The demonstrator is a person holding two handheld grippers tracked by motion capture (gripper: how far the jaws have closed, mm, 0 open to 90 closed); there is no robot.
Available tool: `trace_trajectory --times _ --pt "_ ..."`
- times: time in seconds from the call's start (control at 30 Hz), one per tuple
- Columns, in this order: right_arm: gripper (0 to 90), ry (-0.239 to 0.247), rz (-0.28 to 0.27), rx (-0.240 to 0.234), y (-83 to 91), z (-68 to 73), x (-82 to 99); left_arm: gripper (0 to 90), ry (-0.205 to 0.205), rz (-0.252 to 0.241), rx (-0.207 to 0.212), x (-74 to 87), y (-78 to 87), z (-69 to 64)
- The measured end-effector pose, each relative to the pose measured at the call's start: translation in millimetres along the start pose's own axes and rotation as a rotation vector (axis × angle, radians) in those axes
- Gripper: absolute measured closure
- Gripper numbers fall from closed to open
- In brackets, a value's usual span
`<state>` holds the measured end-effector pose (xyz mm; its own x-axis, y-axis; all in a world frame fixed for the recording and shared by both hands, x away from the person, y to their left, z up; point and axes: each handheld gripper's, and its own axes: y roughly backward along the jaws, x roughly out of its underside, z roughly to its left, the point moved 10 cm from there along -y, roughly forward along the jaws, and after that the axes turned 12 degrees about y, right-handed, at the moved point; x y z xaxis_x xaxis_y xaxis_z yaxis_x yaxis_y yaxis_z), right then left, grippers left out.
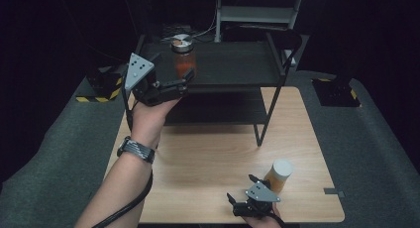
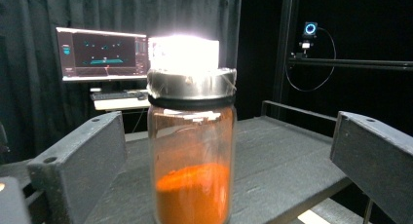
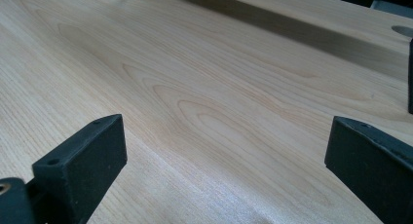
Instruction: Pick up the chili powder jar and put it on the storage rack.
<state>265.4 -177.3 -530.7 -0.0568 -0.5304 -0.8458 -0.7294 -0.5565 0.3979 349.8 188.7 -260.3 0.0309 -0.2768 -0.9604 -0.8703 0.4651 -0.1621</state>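
**Dark shelf, jar set between wide jaws**

Black curtains close off the room behind a pale wooden bench (image 1: pixel 213 158), on whose far half stands a dark metal shelf rack (image 1: pixel 233 64). On the rack's top shelf, near its left front edge, a glass jar (image 2: pixel 191 151) stands upright; it has a metal lid (image 2: pixel 191 83) and is part filled with orange powder. The left tool (image 1: pixel 184 78) is held level at the jar's height, with the jar between its jaws. In the left gripper view both jaws stand clear of the glass on either side, as wide apart as they go, holding nothing. A hand (image 1: pixel 148 114) with a wristwatch (image 1: pixel 135 149) carries that tool.

Near the bench's front edge the right tool (image 1: pixel 242 187) hovers low over bare wood, its jaws spread wide and empty. Just beside it, to its right, stands a second container with a white lid (image 1: pixel 279 174). Behind the jar, in the left gripper view, a lit monitor (image 2: pixel 101 53) sits against the curtain.
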Motion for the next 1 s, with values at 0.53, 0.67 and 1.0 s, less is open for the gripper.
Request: trace_trajectory --times 0.53,0.67,1.0 --pt "0.8 0.010 0.002 0.000 -0.3 0.9 -0.5 0.3 -0.028 0.037 0.004 24.4 25.1 0.0" --pt "0.8 0.017 0.003 0.001 -0.5 1.7 -0.7 0.3 -0.039 0.047 0.002 33.5 34.2 -0.6" --pt "0.8 0.017 0.003 0.003 -0.5 1.9 -0.8 0.3 -0.054 0.077 0.012 54.3 48.0 -0.8"
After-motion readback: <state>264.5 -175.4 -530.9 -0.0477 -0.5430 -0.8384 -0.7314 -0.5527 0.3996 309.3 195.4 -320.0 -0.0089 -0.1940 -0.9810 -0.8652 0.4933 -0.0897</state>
